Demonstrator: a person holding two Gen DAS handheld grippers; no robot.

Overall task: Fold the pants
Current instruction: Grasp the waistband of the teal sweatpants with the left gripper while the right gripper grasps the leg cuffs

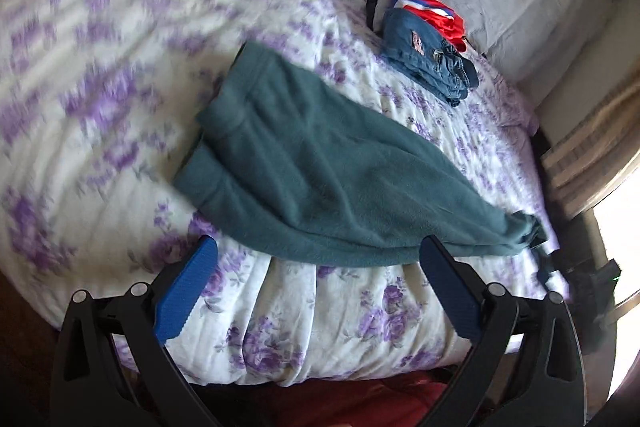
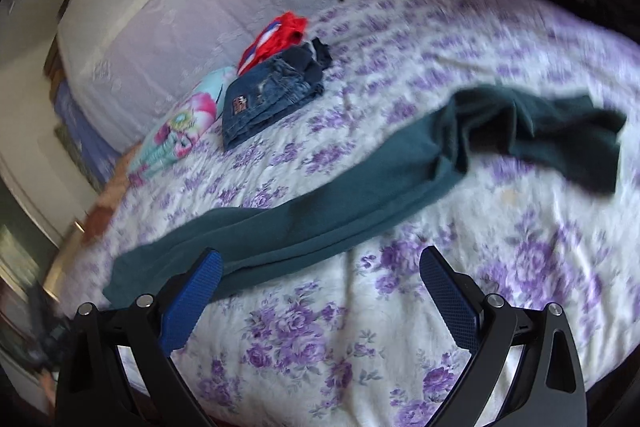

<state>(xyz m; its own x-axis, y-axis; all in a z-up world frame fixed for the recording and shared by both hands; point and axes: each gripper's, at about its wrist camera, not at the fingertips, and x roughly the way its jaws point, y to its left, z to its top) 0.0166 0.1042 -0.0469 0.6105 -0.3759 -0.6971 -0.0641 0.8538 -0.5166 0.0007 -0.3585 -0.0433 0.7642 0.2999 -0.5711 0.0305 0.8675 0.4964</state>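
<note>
Teal pants point(image 1: 332, 163) lie rumpled on the bed point(image 1: 320, 327), 12 o'clock of my grippers | left hand-held gripper point(image 1: 318, 267) released, right hand-held gripper point(image 2: 322, 269) released, both empty | risk: pinching one fleece layer or quilt, skewing fold.

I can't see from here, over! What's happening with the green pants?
Left gripper open, right gripper open, both empty. Teal pants lying long on the bedspread, not folded. Folded jeans well clear.
</note>
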